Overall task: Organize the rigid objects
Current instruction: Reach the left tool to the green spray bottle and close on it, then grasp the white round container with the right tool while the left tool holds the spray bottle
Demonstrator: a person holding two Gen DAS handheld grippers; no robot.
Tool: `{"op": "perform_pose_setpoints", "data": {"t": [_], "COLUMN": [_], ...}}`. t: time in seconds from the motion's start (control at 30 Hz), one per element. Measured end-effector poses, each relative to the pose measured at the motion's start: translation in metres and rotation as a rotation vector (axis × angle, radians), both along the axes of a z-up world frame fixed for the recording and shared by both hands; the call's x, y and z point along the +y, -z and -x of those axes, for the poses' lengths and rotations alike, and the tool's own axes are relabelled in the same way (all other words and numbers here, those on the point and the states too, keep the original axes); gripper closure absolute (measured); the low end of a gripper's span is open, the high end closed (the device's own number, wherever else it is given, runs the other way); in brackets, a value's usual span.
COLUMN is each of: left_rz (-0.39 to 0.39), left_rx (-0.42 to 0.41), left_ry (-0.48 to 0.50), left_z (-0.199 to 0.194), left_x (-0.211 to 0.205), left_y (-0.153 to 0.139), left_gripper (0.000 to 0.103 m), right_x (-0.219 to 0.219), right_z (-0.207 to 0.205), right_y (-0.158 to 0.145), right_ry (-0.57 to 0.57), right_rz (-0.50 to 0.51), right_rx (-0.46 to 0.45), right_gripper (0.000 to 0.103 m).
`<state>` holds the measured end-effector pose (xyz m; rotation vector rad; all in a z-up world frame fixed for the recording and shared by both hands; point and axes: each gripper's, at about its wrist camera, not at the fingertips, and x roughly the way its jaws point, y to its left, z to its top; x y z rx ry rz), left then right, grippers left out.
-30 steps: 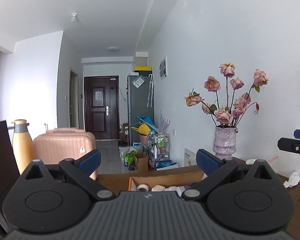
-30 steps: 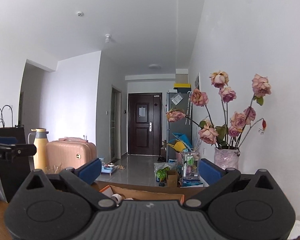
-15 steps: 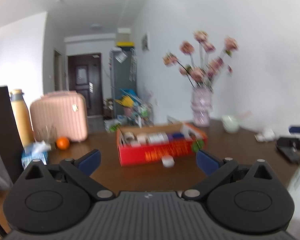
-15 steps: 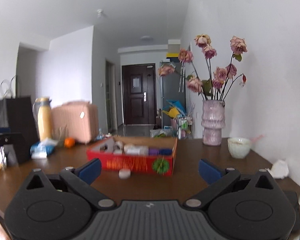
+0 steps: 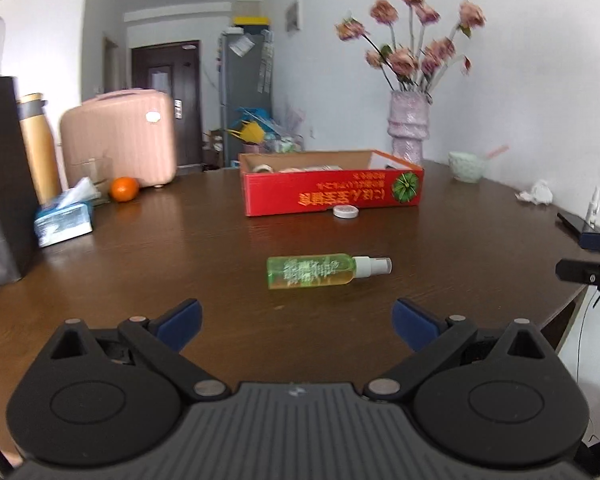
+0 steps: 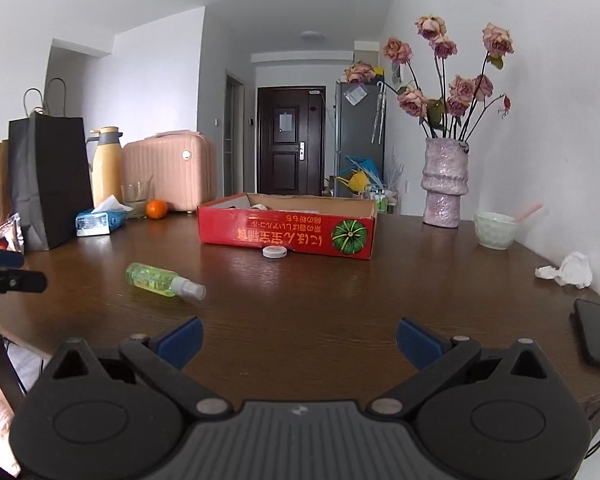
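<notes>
Left gripper [image 5: 296, 322]: matte black body, ribbed grey centre plate w/ small logo, two round discs, silver pivot screws, blue finger pads [image 5: 180, 319]. Right gripper [image 6: 299, 338]: same build, black linkage arms, blue pads [image 6: 418, 341], triangular cut-outs.
</notes>
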<state>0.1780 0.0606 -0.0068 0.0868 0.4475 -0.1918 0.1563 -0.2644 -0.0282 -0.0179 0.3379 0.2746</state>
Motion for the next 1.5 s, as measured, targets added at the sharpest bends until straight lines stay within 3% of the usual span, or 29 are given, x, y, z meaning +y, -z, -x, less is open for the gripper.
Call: {"op": "perform_pose_setpoints", "data": {"t": [0.17,0.27,0.47,0.63,0.77,0.83,0.87,0.97,1.07,1.23,1.37,1.5], "left_rz": [-0.128,-0.157,-0.152,-0.087,0.050,0.076,0.086,0.117,0.138,0.122,0.162,0.167], "left_rx": [0.018,0.065,0.142,0.183,0.230,0.225,0.225,0.223,0.221,0.204,0.217,0.216], "left_ry": [0.108,0.105,0.161,0.147,0.100,0.098,0.100,0.079,0.051,-0.003,-0.009,-0.026], "left_z": [-0.054,-0.092,-0.146,-0.176,-0.202,-0.213,-0.219,-0.232,-0.237,-0.227,-0.217,-0.212], "left_x": [-0.015,-0.017,-0.014,-0.011,-0.005,-0.006,-0.008,-0.010,-0.006,0.001,0.007,0.008], "left_y": [0.011,0.020,0.035,0.042,0.042,0.042,0.042,0.042,0.042,0.040,0.041,0.040], "left_gripper": [0.000,0.000,0.000,0.001,0.030,0.035,0.048,0.071,0.071,0.071,0.071,0.071], "right_x": [0.016,0.022,0.022,0.025,0.035,0.042,0.046,0.059,0.072,0.095,0.119,0.131], "right_z": [-0.023,-0.039,-0.079,-0.122,-0.166,-0.190,-0.203,-0.243,-0.284,-0.338,-0.353,-0.359], "right_y": [0.004,0.006,0.002,0.000,0.002,0.002,0.002,0.001,-0.001,0.010,0.019,0.023], "right_ry": [-0.036,-0.031,-0.009,0.001,0.005,-0.006,-0.021,-0.053,-0.059,-0.103,-0.098,-0.062], "right_rz": [0.037,0.059,0.036,0.023,0.026,0.035,0.039,0.055,0.052,-0.027,0.017,0.068], "right_rx": [0.042,0.062,0.091,0.111,0.154,0.169,0.171,0.175,0.186,0.327,0.313,0.313], "right_gripper": [0.000,0.000,0.000,0.000,0.000,0.000,0.000,0.000,0.000,0.016,0.019,0.045]}}
